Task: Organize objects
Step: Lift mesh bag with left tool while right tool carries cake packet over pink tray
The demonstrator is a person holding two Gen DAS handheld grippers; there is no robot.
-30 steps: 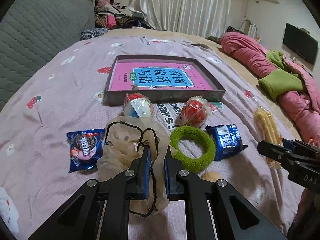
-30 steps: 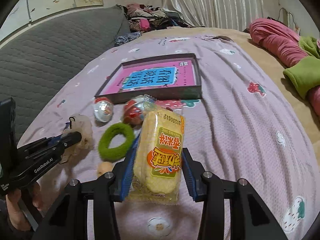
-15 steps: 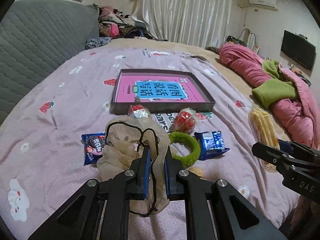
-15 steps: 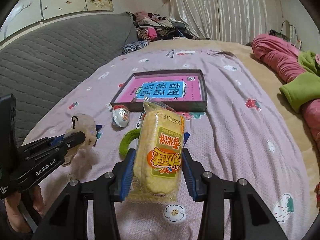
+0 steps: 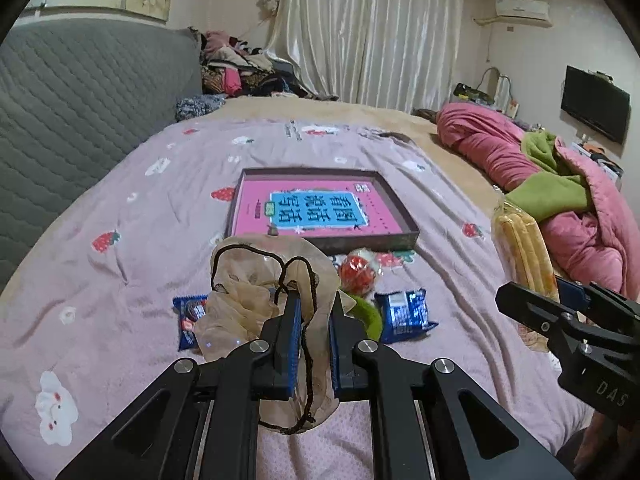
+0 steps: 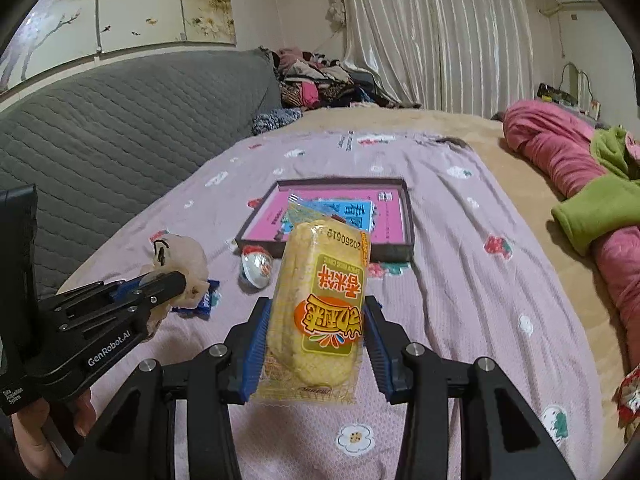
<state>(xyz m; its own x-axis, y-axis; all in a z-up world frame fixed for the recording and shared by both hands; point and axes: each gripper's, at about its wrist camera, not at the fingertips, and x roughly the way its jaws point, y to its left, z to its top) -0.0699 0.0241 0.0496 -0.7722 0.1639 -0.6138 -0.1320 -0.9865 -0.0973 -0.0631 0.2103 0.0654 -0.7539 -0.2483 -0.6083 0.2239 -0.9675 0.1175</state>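
"GenRobot.AI" on left tool [image 6: 182, 280] — snack pack [image 6: 320, 300] (code "20250619")

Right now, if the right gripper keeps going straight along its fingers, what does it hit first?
Probably the shallow box holding the pink book. The rice cracker pack held by the right gripper hides that line, so depth is uncertain.

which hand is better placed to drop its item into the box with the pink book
Right, probably. In its own view the rice cracker pack it grips already overlaps the box; the left gripper, holding the mesh pouch, sits further off to the side.
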